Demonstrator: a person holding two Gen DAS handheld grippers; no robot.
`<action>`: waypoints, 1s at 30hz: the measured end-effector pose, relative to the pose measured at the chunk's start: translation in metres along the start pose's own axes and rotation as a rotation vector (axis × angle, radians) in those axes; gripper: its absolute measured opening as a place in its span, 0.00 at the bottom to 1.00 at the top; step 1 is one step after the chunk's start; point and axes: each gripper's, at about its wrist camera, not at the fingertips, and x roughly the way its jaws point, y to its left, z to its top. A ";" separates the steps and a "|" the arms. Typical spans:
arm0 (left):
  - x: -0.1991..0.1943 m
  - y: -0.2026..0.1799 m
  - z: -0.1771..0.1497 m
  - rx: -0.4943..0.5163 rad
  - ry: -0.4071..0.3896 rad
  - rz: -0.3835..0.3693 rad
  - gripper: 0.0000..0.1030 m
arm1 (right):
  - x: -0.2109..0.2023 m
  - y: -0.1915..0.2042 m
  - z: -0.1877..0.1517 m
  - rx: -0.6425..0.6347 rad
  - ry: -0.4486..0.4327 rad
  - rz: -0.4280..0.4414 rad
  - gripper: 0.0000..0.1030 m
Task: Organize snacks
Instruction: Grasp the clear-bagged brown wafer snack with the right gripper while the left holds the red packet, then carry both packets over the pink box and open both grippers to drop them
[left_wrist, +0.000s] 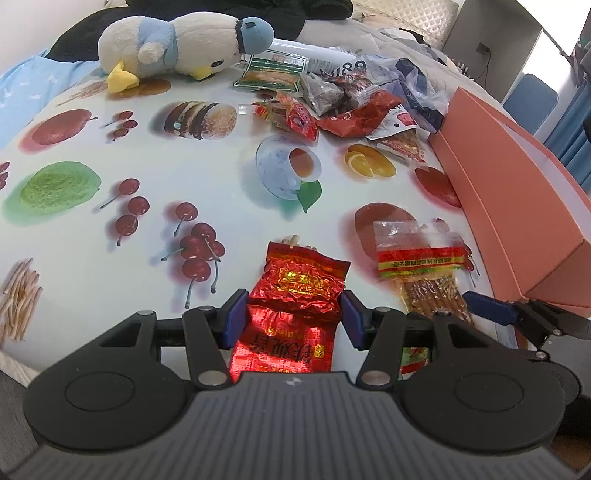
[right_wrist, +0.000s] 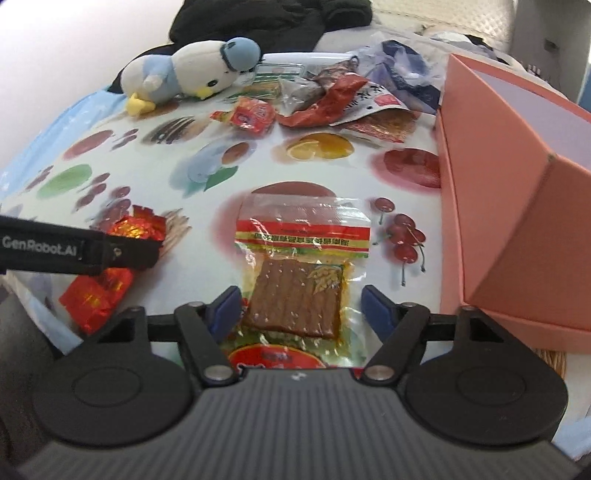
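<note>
Holding the red foil packet (left_wrist: 295, 295) between the jaws of our left gripper (left_wrist: 293, 314), we see the blue pads pressed against both of its sides, its far end resting on the bench (left_wrist: 229, 206). Just to its right lies the clear packet (right_wrist: 301, 273) with the brown ribbed slab inside, flat on the bench; our right gripper (right_wrist: 301, 312) straddles it with the jaws open, the left pad close to the wrapper's edge and the right pad standing clear of it, so nothing is gripped there yet. To the right of both, near but apart, stands the pink box (right_wrist: 517, 206), its lid raised, which we judge to be where the snacks go. Farther back, the heap of snacks (left_wrist: 347, 103) waits beside a plush bird (left_wrist: 177, 40). The risks we see: the clear wrapper is slick and flat, so jaws closing from here may pinch only loose film and let the slab slide out, or push the packet along the glossy cloth. The foil packet is crinkled and puffy and could slip if we lift it at a tilt. With both grippers so close together, moving one toward the box could knock the other.
</note>
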 end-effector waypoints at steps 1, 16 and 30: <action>0.000 -0.001 0.000 0.001 0.001 -0.002 0.58 | 0.000 0.002 0.000 -0.003 0.001 0.002 0.61; -0.034 -0.009 0.015 -0.044 -0.017 -0.046 0.58 | -0.025 0.006 0.011 0.020 -0.032 0.013 0.49; -0.124 -0.047 0.040 -0.027 -0.129 -0.144 0.58 | -0.132 -0.008 0.032 0.159 -0.198 -0.020 0.49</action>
